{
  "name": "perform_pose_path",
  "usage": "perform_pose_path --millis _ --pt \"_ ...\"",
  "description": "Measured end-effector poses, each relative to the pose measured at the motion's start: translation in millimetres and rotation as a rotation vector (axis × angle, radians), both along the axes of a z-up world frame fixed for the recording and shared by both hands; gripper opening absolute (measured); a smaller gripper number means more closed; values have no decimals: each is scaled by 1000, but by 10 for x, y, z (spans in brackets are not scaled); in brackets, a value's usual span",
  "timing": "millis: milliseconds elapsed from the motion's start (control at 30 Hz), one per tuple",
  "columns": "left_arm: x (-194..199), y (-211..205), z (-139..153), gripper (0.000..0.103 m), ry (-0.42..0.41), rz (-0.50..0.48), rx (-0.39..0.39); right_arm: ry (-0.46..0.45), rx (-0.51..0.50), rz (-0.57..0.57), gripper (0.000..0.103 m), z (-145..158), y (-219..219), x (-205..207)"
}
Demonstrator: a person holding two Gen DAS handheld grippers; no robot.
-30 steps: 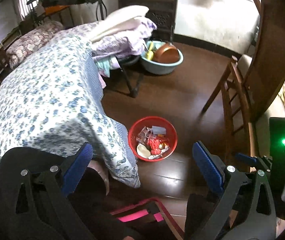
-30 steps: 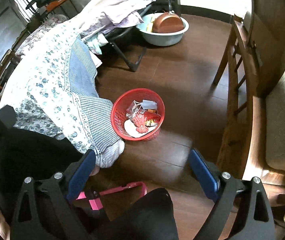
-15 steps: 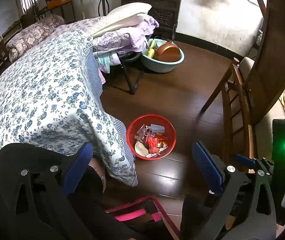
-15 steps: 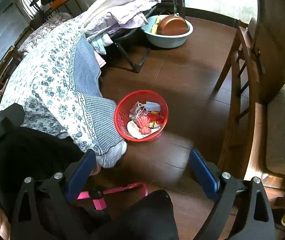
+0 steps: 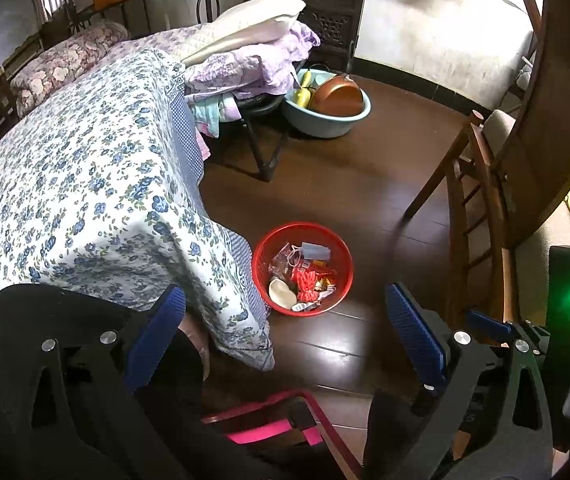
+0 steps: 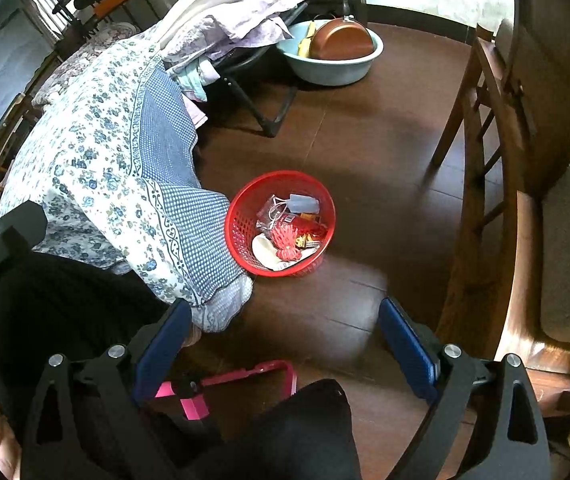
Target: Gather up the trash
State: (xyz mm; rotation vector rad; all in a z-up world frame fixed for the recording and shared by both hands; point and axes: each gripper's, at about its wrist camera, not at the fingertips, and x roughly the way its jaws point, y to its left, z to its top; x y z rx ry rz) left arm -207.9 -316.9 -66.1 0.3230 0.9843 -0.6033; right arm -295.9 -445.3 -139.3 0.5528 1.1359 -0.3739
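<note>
Red plastic mesh forms the basket [image 5: 261,276] seen in the left wrist view, set on the dark wooden floor [image 5: 357,200] just beside the hanging corner of the floral bedcover [image 5: 85,184]. Trash [image 5: 305,276] is already gathered inside: crinkled wrappers, a pale rounded piece and a small grey-blue item. The left gripper [image 5: 285,332] is held well above the floor, its blue-padded fingers [image 5: 415,334] spread wide with nothing between them. The basket lies at 12 o'clock from the gripper. A blue basin [image 5: 327,122] holding a copper-coloured pan is noted further off at 12 o'clock, and a wooden chair [image 5: 473,216] at 2 o'clock.

In the right wrist view the same basket [image 6: 241,228] is seen at 12 o'clock from the right gripper [image 6: 283,344], whose fingers [image 6: 403,346] are likewise apart and empty. A pink frame [image 6: 245,372] lies low, near the gripper.

The basket is judged light and slightly flexible; the rim is the soundest place to take hold, since the mesh wall may give. The contents are judged loose and light, liable to spill if the basket is tipped. No loose trash is visible on the floor.
</note>
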Motion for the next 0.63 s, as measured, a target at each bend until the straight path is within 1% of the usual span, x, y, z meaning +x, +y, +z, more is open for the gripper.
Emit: perform_pose_path --millis 167,633 --pt "1 5 8 96 -2 3 -1 -5 -3 2 93 21 -10 -7" --pt "33 16 -11 96 27 16 0 -8 -1 0 93 57 -13 -6"
